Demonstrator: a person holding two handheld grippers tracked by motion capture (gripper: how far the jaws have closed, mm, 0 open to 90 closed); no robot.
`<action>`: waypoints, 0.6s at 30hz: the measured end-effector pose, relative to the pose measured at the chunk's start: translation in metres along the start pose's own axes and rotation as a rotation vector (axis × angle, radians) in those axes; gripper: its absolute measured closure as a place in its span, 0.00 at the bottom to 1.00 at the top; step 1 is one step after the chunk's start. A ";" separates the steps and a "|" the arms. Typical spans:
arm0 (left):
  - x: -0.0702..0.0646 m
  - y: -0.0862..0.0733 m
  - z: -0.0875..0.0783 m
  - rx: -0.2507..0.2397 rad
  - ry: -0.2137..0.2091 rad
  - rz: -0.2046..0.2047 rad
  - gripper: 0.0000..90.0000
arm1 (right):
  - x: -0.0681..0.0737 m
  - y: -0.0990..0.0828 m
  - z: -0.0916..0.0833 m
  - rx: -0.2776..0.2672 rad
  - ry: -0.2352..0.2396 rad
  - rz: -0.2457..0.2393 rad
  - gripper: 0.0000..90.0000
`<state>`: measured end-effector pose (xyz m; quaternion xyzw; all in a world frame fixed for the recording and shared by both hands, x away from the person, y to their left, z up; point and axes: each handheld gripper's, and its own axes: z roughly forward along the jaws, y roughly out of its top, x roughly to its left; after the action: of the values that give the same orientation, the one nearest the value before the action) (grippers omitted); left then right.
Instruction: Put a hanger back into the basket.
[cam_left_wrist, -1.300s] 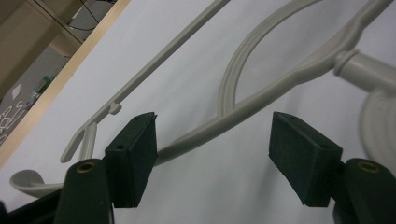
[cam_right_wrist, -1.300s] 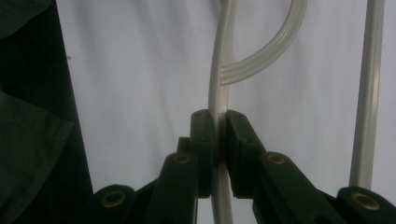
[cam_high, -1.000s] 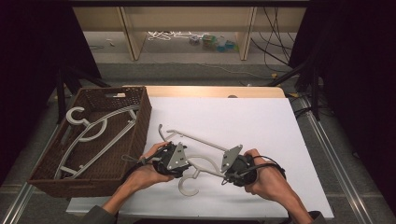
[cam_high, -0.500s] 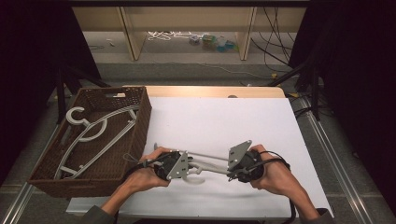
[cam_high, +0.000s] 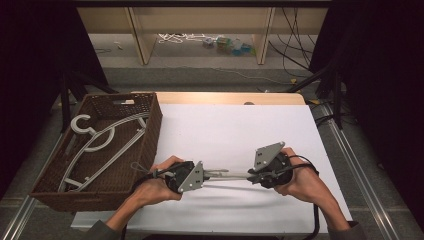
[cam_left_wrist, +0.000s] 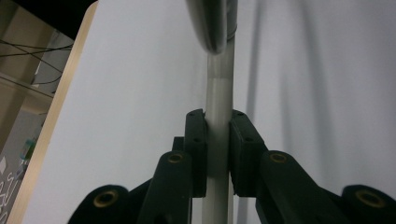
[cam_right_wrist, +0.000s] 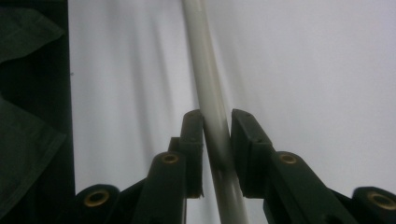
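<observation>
A pale grey plastic hanger (cam_high: 227, 174) hangs edge-on just above the white table (cam_high: 235, 130), spanning between my two grippers near the front edge. My left gripper (cam_high: 206, 175) is shut on the hanger's bar (cam_left_wrist: 218, 84); both pads (cam_left_wrist: 196, 140) press on it, and its jaws have just been closing. My right gripper (cam_high: 250, 176) faces it from the right. Its jaws have just been opening, and the blurred, slanted bar (cam_right_wrist: 203, 60) runs between its pads (cam_right_wrist: 243, 140) with a little slack. A hand holds each gripper.
A brown wicker basket (cam_high: 152, 125) stands on the table's left side with a few more grey hangers (cam_high: 107, 135) inside. Behind the table's wooden far edge is a low shelf (cam_high: 200, 20) with small items. Dark stands flank both sides.
The hanger went from lying flat with its hook toward me to edge-on, lifted off the table. The hands spread apart along it. The left jaws closed on the bar.
</observation>
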<state>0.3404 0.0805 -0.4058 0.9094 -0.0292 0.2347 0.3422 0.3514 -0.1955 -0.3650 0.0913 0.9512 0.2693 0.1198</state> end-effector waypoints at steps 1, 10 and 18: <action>0.000 0.000 0.000 0.000 0.000 0.000 0.88 | -0.001 0.000 -0.001 -0.011 -0.015 0.016 0.81; 0.008 0.004 -0.009 0.010 0.007 -0.230 0.88 | -0.010 -0.002 -0.010 -0.160 -0.172 0.216 0.44; 0.021 -0.012 -0.013 0.011 0.027 -0.382 0.88 | -0.016 -0.006 -0.016 -0.310 -0.274 0.388 0.30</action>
<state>0.3561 0.1000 -0.3954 0.8971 0.1497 0.1778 0.3757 0.3614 -0.2124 -0.3521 0.2878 0.8383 0.4148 0.2058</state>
